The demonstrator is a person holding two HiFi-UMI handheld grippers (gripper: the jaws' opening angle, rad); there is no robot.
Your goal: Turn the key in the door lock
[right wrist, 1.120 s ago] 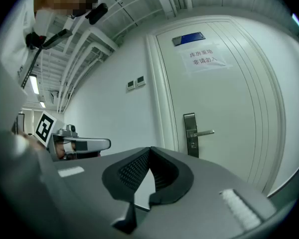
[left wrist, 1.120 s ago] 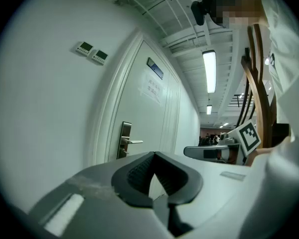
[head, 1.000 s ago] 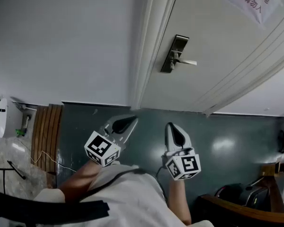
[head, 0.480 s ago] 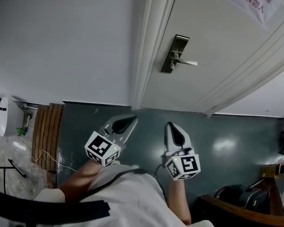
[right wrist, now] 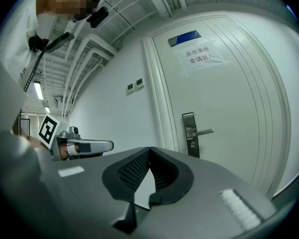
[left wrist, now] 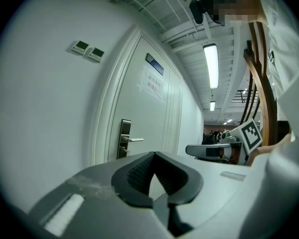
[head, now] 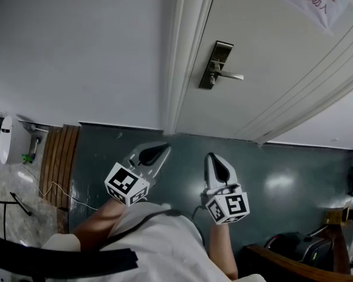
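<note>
The left gripper (head: 163,150) and right gripper (head: 212,157) are held side by side over the dark floor (head: 282,175). Each has its jaws closed tip to tip, with nothing between them. Well ahead, the lock plate (head: 215,65) sits on the white door (head: 270,87), just beside the door frame (head: 185,57), with its long axis upright. Its lever handle (head: 230,76) points level, away from the frame. Any key there is too small to make out.

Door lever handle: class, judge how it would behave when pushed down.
The lever handle looks like metal, so probably rigid. Fixed at the lock plate, it likely pivots rather than slides. Its sheen suggests slipperiness.
</note>
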